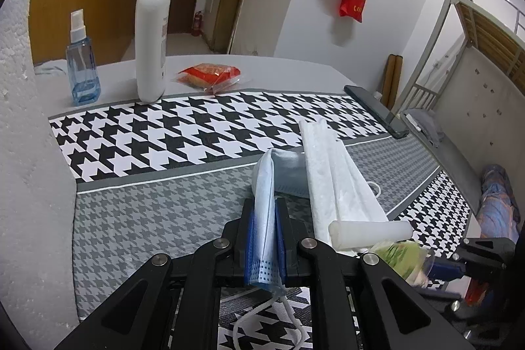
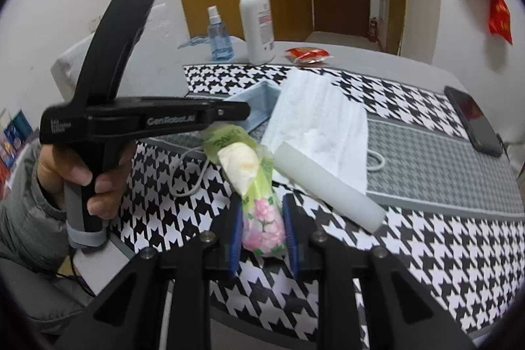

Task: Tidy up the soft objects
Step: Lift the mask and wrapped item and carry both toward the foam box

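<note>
Lying flat — two masks (image 2: 315, 117), one foam roll (image 2: 331, 189).

Even indoor light, fisheye-curved edges, slight blur.

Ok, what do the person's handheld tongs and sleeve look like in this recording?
Both tongs are black linkage frames with silver pivot bolts and blue pads. The left tongs have a black pistol-style body with white lettering and a grey-wrapped handle. The hand on it emerges from a grey-green padded sleeve. The right tongs look alike.
</note>
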Tool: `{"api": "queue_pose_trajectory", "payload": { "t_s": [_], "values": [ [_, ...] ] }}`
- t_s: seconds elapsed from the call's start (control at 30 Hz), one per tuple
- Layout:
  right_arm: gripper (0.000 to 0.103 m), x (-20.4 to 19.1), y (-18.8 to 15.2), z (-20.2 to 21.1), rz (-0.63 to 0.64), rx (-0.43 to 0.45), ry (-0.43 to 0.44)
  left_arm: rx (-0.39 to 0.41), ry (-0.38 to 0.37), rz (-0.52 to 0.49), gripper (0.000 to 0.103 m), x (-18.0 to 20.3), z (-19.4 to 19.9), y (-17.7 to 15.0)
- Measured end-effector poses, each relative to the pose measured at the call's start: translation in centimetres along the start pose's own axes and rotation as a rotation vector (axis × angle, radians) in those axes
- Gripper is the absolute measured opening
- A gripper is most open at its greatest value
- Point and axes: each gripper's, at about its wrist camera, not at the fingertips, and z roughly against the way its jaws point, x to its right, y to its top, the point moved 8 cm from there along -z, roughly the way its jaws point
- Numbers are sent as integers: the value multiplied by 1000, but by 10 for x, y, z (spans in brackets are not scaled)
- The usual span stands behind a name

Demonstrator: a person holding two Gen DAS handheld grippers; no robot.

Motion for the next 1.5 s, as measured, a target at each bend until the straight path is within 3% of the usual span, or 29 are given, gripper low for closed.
{"api": "queue_pose_trajectory", "payload": {
  "t_s": [0.2,0.57,0.77,1.07,1.2,1.5],
  "values": [
    [27,9,0,11,-34,22,-22,37,2,-11,12,3,10,3],
    [27,13,4,19,-78,61,1,180,23,-41,12,5,42,14],
    [27,18,10,32,-105,106,-2,194,14,-52,7,10,48,16],
    [27,27,18,48,-128,155,-30,261,20,-102,7,33,78,23],
    [27,29,21,55,-132,173,-32,298,86,-119,7,33,90,30],
    [27,26,32,69,-105,220,-40,329,113,-96,7,33,109,37]
  ]
}}
